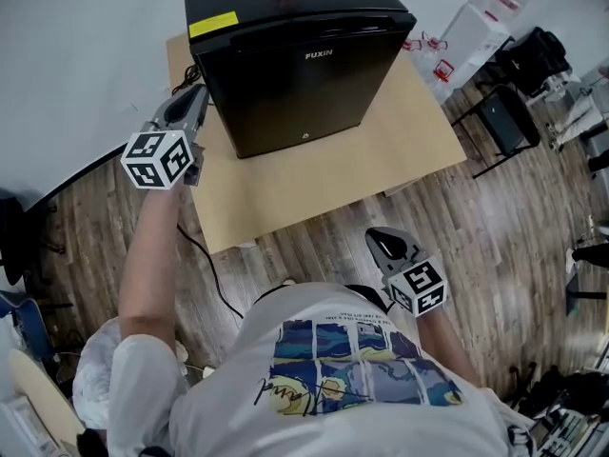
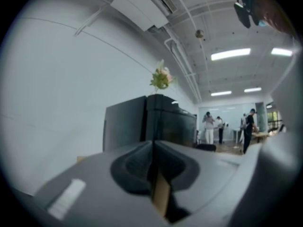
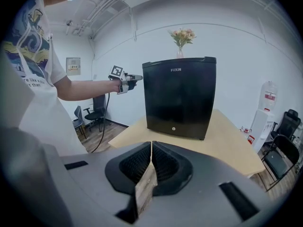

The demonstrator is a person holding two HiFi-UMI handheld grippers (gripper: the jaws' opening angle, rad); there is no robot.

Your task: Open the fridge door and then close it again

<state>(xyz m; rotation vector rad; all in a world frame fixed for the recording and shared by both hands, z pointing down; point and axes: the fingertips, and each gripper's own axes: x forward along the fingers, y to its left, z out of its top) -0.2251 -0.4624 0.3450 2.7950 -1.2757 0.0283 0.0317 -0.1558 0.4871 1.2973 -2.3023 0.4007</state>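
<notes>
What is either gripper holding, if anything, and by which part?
Nothing. The left gripper, beside the black box-shaped mini fridge, and the right gripper both have jaws shut on nothing.

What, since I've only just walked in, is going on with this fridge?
A person with a gripper in each hand faces a fridge on a table. The door is shut. The left gripper, shut and empty, is held beside the fridge's top corner; the right gripper, shut and empty, hangs back near the person.
</notes>
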